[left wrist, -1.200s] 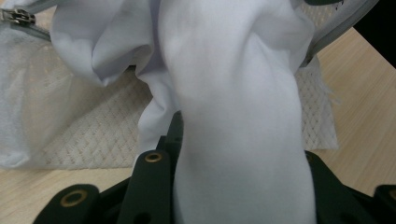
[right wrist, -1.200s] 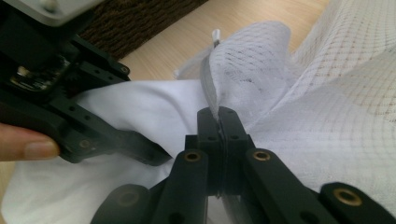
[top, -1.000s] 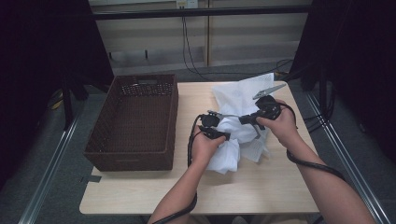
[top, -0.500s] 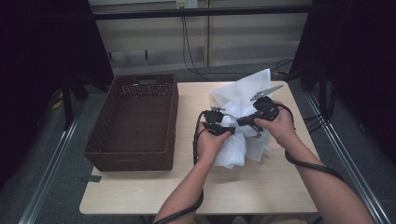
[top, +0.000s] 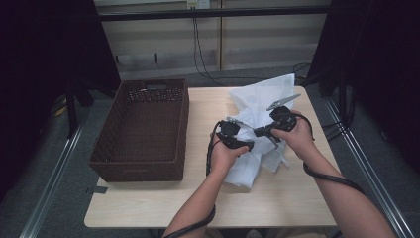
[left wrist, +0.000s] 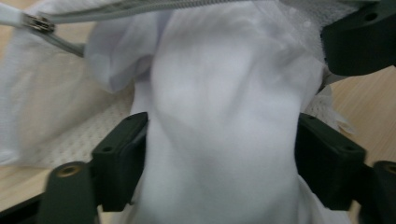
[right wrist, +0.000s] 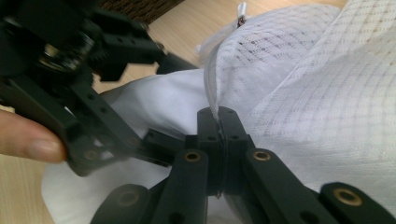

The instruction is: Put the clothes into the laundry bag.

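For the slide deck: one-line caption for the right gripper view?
Right gripper pinches the mesh bag at its zipper edge; left gripper works white cloth beside it.

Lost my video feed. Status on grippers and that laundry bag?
Right gripper shut on mesh bag edge. Left gripper jaws just opened, white garment between them. Basket alongside, nothing blocking.

Light wooden table [top: 163, 208] at centre, pale top, rounded near corners. Grey floor [top: 44, 163] all around, looks like carpet. Metal rails [top: 54, 173] running near to far on the floor, left and right of the table. Dark curtains [top: 44, 44] at far left and far right, almost black. Pale panelled wall [top: 257, 34] at the far side, with a black horizontal bar [top: 213, 14] across the top. Socket [top: 198, 4] high on the wall, black cables [top: 198, 49] hanging down to the floor. Dim, even lighting, brightest on the table.
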Motion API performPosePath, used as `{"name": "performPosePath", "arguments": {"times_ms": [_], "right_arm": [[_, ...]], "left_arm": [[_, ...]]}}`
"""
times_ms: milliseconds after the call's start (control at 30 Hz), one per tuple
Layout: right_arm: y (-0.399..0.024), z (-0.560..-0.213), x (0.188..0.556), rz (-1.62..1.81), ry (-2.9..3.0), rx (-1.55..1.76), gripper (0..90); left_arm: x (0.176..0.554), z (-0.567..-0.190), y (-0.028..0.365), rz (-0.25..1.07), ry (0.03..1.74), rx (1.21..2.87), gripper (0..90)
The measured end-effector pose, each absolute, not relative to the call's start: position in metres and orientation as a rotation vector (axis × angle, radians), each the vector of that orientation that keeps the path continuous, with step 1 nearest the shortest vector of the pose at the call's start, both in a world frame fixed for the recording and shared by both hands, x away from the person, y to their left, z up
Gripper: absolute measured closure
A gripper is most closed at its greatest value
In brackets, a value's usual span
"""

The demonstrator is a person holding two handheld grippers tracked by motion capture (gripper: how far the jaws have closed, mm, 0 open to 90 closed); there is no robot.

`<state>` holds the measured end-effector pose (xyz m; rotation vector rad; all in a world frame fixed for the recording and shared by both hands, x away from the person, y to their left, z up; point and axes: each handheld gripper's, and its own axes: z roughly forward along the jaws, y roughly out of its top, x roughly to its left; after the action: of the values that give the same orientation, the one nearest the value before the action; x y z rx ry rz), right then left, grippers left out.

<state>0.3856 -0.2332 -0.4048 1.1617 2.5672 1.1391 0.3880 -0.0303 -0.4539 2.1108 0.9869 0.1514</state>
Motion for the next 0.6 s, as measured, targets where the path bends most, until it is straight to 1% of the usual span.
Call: {"name": "performPosePath", "arguments": {"times_ms": [133, 200, 267, 333, 433, 500, 567, 600], "right_arm": [[-0.236, -0.406, 0.386, 1.137, 2.564, 1.164, 89.5], [-0.236, -0.406, 0.385, 1.133, 2.560, 1.166, 89.5], [-0.237, -0.408, 0.385, 1.136, 2.559, 1.171, 89.4], [-0.237, -0.408, 0.385, 1.128, 2.559, 1.172, 89.4], [-0.235, -0.410, 0.385, 1.121, 2.564, 1.168, 89.4], [-0.234, -0.412, 0.385, 1.116, 2.565, 1.165, 89.4], [-0.234, -0.413, 0.385, 1.102, 2.568, 1.169, 89.4], [-0.234, -0.414, 0.386, 1.108, 2.564, 1.172, 89.4]], "left_arm": [[0.382, -0.444, -0.021, 0.180, 0.969, 2.148, 9.3], [0.376, -0.441, -0.017, 0.207, 0.965, 2.178, 7.8], [0.371, -0.445, -0.013, 0.199, 0.954, 2.212, 4.9], [0.365, -0.452, -0.010, 0.182, 0.933, 2.248, 4.7], [0.361, -0.469, -0.009, 0.097, 0.927, 2.255, 3.4], [0.360, -0.481, -0.010, 0.090, 0.923, 2.257, 1.9], [0.360, -0.490, -0.010, 0.056, 0.942, 2.242, 3.2], [0.359, -0.490, -0.011, 0.080, 0.930, 2.262, 5.7]]}}
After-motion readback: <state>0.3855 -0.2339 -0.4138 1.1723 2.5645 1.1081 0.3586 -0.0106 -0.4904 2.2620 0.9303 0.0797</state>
